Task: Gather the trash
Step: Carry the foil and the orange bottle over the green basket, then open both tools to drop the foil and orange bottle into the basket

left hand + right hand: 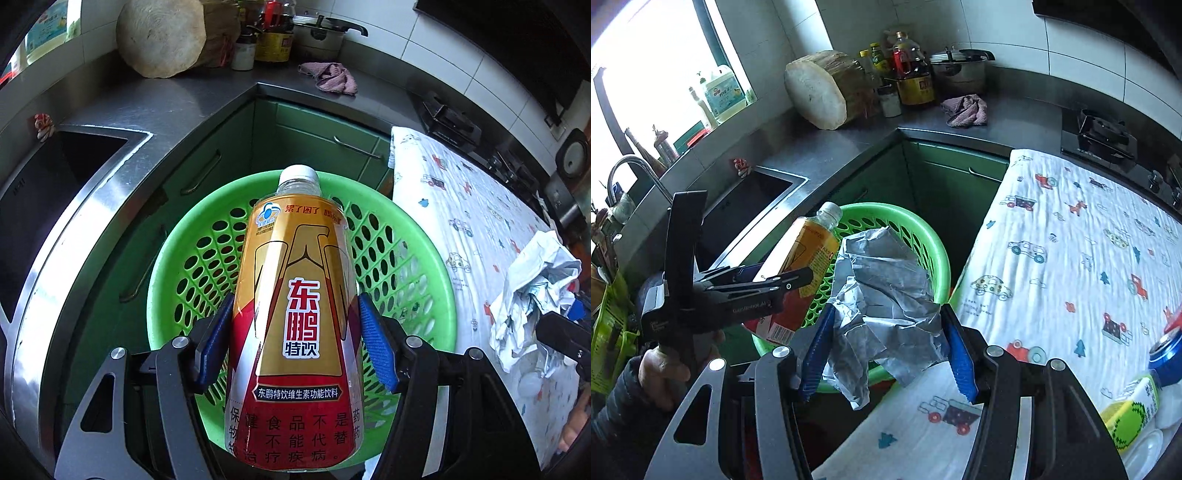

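My left gripper (295,321) is shut on a gold and red drink bottle (295,332) with a white cap, held over the green perforated basket (413,258). The right wrist view shows that bottle (809,251) in the left gripper (798,275) above the basket (923,236). My right gripper (886,343) is shut on a crumpled white paper wad (886,295), held at the basket's near rim. The wad (532,291) also shows at the right of the left wrist view.
A cloth-covered table (1071,240) with a car print stands right of the basket. A blue can (1167,354) and a yellow-green bottle (1130,413) lie on it. A steel sink (55,192), green cabinets (314,140) and the counter surround the basket.
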Action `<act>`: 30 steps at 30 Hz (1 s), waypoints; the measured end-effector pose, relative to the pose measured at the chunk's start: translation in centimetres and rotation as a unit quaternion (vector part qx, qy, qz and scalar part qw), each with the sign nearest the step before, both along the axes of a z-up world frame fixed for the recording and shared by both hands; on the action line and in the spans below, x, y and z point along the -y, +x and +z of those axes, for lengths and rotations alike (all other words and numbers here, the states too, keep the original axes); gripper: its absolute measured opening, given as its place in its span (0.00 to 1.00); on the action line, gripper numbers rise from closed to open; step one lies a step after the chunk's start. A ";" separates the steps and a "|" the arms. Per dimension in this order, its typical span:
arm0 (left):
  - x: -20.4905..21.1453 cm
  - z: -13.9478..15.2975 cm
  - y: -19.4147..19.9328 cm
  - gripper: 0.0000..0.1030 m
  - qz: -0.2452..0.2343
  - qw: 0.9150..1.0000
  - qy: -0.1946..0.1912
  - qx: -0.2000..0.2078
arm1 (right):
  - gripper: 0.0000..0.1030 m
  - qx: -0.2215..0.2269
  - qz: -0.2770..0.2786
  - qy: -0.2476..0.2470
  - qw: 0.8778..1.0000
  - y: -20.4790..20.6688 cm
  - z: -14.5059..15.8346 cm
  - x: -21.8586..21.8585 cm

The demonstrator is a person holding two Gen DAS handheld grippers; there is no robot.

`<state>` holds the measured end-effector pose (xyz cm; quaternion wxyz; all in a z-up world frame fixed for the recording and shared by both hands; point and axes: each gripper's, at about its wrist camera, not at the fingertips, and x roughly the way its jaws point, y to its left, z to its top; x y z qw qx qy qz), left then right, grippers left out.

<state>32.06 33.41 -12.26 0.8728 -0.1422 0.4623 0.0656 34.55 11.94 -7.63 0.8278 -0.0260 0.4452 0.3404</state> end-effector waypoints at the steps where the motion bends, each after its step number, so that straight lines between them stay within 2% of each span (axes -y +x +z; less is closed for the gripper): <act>1: -0.2 -0.1 -0.1 0.62 0.002 1.000 -0.004 0.000 | 0.53 -0.001 0.000 -0.001 1.000 0.2 -0.2 -0.4; 10: -2.2 -0.1 -0.5 0.64 0.020 1.000 -0.024 0.003 | 0.54 -0.011 -0.001 -0.002 1.000 1.8 -1.3 -2.1; 12: -2.4 0.3 -0.7 0.66 0.021 0.999 -0.027 0.009 | 0.54 -0.014 0.000 -0.001 1.000 2.1 -1.4 -2.4; 14: -2.7 0.8 -1.0 0.72 0.025 0.999 -0.027 0.017 | 0.54 -0.016 0.001 0.000 1.000 2.3 -1.5 -2.8; 21: -3.9 2.5 -2.5 0.74 0.040 0.998 -0.025 0.039 | 0.57 -0.022 0.010 0.003 1.000 2.4 -2.1 -4.7; 24: -4.4 3.1 -3.4 0.76 0.051 0.997 -0.026 0.047 | 0.62 -0.029 0.013 0.010 0.999 2.3 -2.4 -5.2; 26: -4.8 3.3 -3.9 0.76 0.056 0.997 -0.028 0.051 | 0.73 -0.029 0.016 0.015 0.999 2.1 -2.5 -5.3; 30: -4.9 3.8 -4.7 0.77 0.062 0.996 -0.027 0.053 | 0.74 -0.021 0.014 0.024 0.999 1.4 -1.8 -4.7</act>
